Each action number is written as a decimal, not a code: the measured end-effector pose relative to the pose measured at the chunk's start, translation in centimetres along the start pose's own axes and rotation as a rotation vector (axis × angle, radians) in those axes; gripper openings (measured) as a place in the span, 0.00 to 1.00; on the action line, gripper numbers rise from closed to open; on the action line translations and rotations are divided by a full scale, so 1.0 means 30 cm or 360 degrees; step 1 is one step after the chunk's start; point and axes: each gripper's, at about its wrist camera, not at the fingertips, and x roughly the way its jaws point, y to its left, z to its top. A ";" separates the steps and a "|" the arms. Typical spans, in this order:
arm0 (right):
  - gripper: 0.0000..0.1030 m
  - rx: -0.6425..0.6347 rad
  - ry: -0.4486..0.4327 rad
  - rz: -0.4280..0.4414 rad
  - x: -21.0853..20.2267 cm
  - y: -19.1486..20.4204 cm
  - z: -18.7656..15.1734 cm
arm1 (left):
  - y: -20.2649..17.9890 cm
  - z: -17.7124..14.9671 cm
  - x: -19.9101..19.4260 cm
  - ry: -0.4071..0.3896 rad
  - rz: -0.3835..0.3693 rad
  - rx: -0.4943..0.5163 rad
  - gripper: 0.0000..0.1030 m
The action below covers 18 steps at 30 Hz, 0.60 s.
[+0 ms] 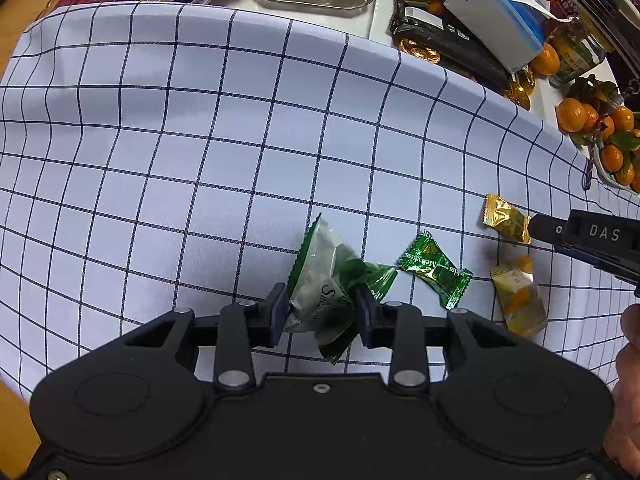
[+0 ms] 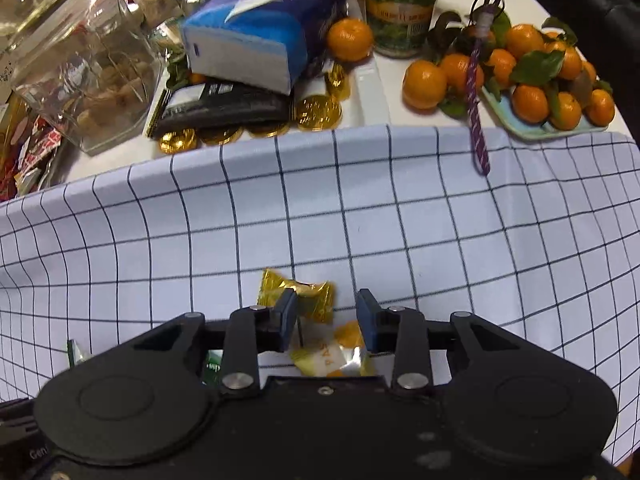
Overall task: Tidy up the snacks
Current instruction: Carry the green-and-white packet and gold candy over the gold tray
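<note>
The left gripper (image 1: pixel 320 308) is clenched on a green-and-clear packet (image 1: pixel 322 280), its pads pressing the crinkled film on both sides, the packet's saw-tooth end sticking up past them. Just beside it a small green candy (image 1: pixel 436 270) lies on the checked cloth (image 1: pixel 180 140), and further right a gold candy (image 1: pixel 505 218) and a pale orange-print sachet (image 1: pixel 520 300).

The right gripper (image 2: pixel 329 320) is released: its jaws stand apart over that gold candy (image 2: pixel 298 294) and sachet (image 2: pixel 336 354), grasping neither; the left pad overlaps the gold wrapper in view, but whether it touches I cannot tell.

These snacks look light, soft and slick; foil wrappers will likely crumple and slide, so the padded middle seems the safest place to pinch, not the twisted ends. The sachet lies flat, so it may need a scrape under one edge.

The cloth ahead is open and gives plenty of room. Its far edge is crowded: a glass jar (image 2: pixel 86 80), tissue pack (image 2: pixel 264 40), gold coins (image 2: pixel 316 112) and oranges (image 2: pixel 532 80), with a purple cord (image 2: pixel 478 120) trailing onto the cloth
</note>
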 end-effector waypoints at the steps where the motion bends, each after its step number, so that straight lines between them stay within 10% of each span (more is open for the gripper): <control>1: 0.35 0.0014 0.0011 0.0020 0.000 -0.005 0.003 | -0.001 0.000 0.002 0.0004 -0.0002 0.0003 0.42; 18: 0.35 -0.0215 0.0014 0.0035 0.043 0.015 0.010 | 0.009 0.000 -0.003 0.0003 -0.0012 -0.0006 0.42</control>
